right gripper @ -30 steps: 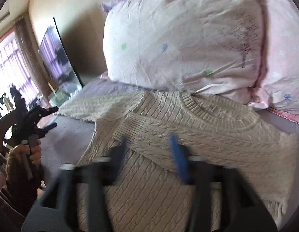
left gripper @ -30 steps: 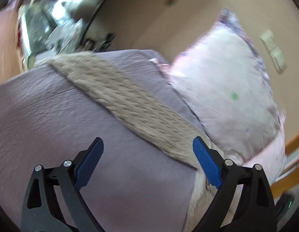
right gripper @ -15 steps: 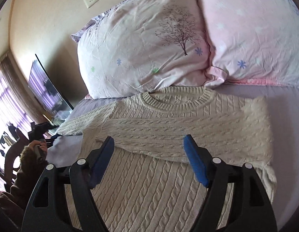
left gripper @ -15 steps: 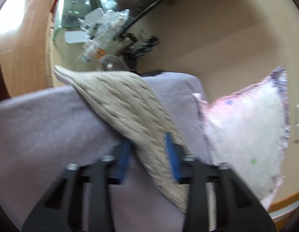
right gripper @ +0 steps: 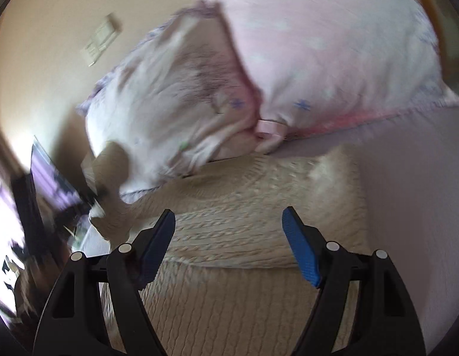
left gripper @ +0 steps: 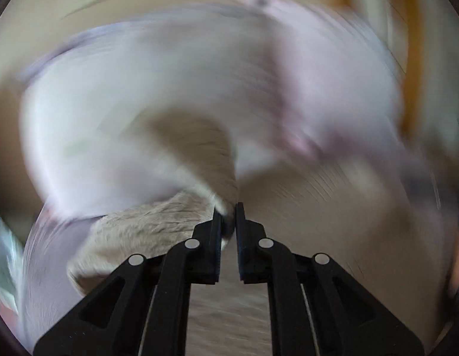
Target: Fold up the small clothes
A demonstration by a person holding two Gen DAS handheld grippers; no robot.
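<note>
A cream cable-knit sweater [right gripper: 235, 237] lies flat on the lilac bed sheet [right gripper: 407, 207], one sleeve folded across its chest. My left gripper [left gripper: 228, 207] is shut on the other sleeve [left gripper: 158, 228] and holds it lifted; that view is heavily blurred. In the right wrist view the lifted sleeve [right gripper: 113, 175] hangs at the left, above the sweater's edge. My right gripper [right gripper: 229, 222] is open and empty, hovering over the sweater's body.
Two pale pink pillows [right gripper: 318, 53] lean against the beige wall behind the sweater, the left one [right gripper: 170, 103] printed with a tree. A wall socket [right gripper: 101, 41] sits above them. A dark screen [right gripper: 48, 184] stands at the left bedside.
My left gripper closed on the spread sleeve and lifted it, swinging toward the pillows. My right gripper opened and drew back over the sweater's body.
</note>
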